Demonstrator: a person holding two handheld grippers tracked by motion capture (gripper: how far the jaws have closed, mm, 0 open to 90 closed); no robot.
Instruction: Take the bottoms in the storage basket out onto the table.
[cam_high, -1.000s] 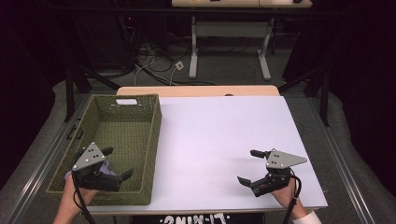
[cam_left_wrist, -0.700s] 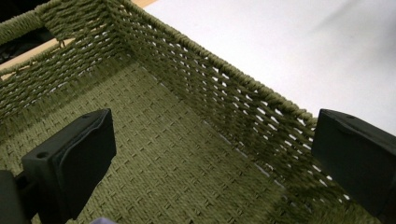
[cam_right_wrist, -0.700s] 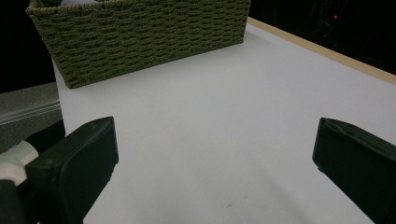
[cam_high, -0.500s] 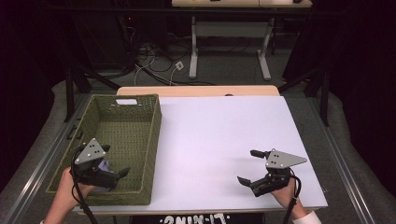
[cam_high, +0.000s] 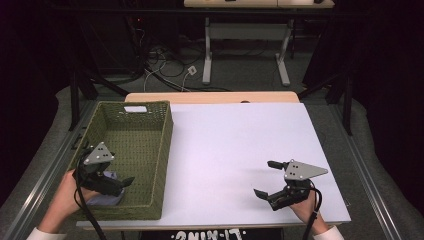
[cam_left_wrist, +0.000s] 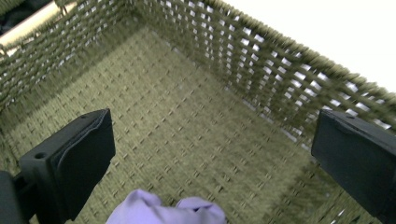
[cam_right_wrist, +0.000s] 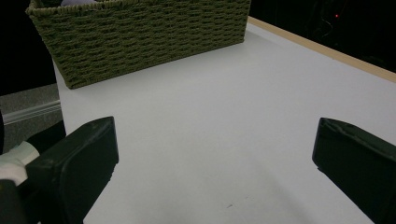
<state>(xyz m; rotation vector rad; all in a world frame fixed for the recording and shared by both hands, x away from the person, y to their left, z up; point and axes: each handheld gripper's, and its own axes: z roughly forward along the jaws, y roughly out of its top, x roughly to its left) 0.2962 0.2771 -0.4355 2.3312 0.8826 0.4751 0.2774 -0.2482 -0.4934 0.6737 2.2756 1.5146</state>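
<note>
Since earlier, left gripper (cam_high: 118, 183) has drawn back in the basket (cam_high: 159, 150), jaws apart over what looks like lilac cloth (cam_left_wrist: 168, 211); right gripper (cam_high: 266, 179) rests, jaws apart.

Lab or recording studio, not a home. White table (cam_high: 235, 145) on a wooden top, ringed by dark curtains and black surroundings. Metal rails (cam_high: 45, 170) run along both sides on grey floor (cam_high: 240, 77). Loose cables and a power plug (cam_high: 165, 70) lie behind the table. A second desk on white legs (cam_high: 245, 45) stands at the back.
</note>
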